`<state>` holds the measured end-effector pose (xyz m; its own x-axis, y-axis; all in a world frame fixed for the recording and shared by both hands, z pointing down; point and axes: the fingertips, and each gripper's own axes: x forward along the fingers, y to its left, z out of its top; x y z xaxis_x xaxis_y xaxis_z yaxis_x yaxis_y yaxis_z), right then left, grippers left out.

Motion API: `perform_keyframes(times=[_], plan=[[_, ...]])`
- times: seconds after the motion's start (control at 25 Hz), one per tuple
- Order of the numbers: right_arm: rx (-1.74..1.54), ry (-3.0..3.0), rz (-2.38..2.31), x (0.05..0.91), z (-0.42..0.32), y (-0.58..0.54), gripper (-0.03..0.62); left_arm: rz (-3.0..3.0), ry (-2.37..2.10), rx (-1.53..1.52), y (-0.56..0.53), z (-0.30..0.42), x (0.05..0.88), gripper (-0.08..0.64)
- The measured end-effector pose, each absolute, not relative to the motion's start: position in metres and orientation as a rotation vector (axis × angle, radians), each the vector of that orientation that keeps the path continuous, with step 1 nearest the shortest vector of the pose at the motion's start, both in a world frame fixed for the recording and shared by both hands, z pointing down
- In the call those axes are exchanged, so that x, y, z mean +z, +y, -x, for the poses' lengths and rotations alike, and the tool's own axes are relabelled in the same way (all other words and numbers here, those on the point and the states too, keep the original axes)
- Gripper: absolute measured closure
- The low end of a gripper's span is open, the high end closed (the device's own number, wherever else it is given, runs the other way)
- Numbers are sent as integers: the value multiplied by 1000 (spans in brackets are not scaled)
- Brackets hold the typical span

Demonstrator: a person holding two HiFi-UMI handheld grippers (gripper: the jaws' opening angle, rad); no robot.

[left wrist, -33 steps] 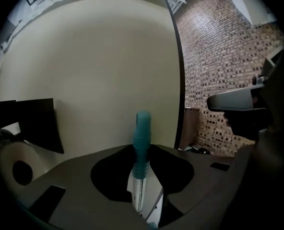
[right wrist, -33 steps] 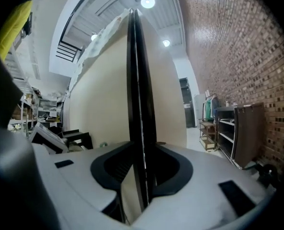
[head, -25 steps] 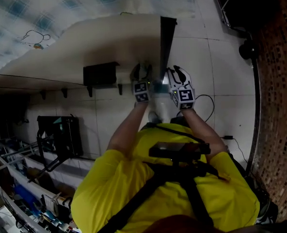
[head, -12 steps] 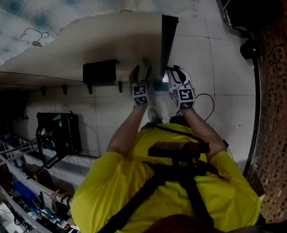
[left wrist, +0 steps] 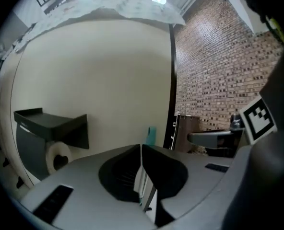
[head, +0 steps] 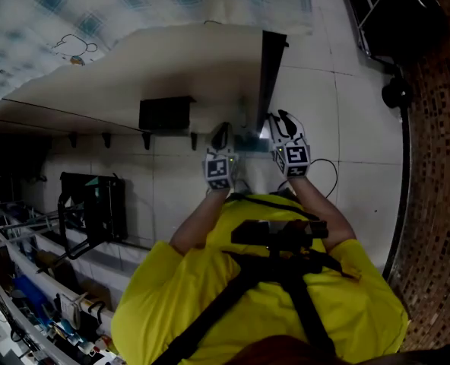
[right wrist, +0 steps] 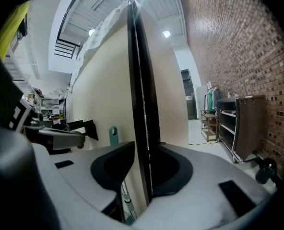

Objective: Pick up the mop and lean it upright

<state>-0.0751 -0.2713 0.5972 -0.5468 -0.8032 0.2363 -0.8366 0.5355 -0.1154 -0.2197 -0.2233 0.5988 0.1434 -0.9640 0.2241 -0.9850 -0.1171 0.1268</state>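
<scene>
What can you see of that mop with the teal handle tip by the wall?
Of the teal-tipped mop only the top shows: a plastic-looking teal tip with a hanging hole on a slim silvery pole. It stands nearly upright, apparently leaning on the cream wall beside a black vertical edge strip. Its head is out of view.

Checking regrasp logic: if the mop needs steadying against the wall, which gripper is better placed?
Right, probably. Right gripper has its jaws apart, with the mop just beside them. Left gripper has just been closing on nothing and sits further from the wall.
</scene>
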Motion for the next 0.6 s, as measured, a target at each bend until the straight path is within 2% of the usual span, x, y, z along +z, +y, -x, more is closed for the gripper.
perform_keyframes(times=[0.08,0.16,0.4,0.6], plan=[[331,-2609,-1426,597,70,-273,483,-2209,-1914,88,-210,222,580,560],[326,-2602,-1439,595,67,-274,532,-2253,-1920,69,-201,222,563,560],[382,-2501,-1528,610,57,-307,583,-2251,-1927,123,-199,223,562,560],[325,-2528,-1528,596,49,-294,584,-2244,-1950,87,-203,229,555,560]])
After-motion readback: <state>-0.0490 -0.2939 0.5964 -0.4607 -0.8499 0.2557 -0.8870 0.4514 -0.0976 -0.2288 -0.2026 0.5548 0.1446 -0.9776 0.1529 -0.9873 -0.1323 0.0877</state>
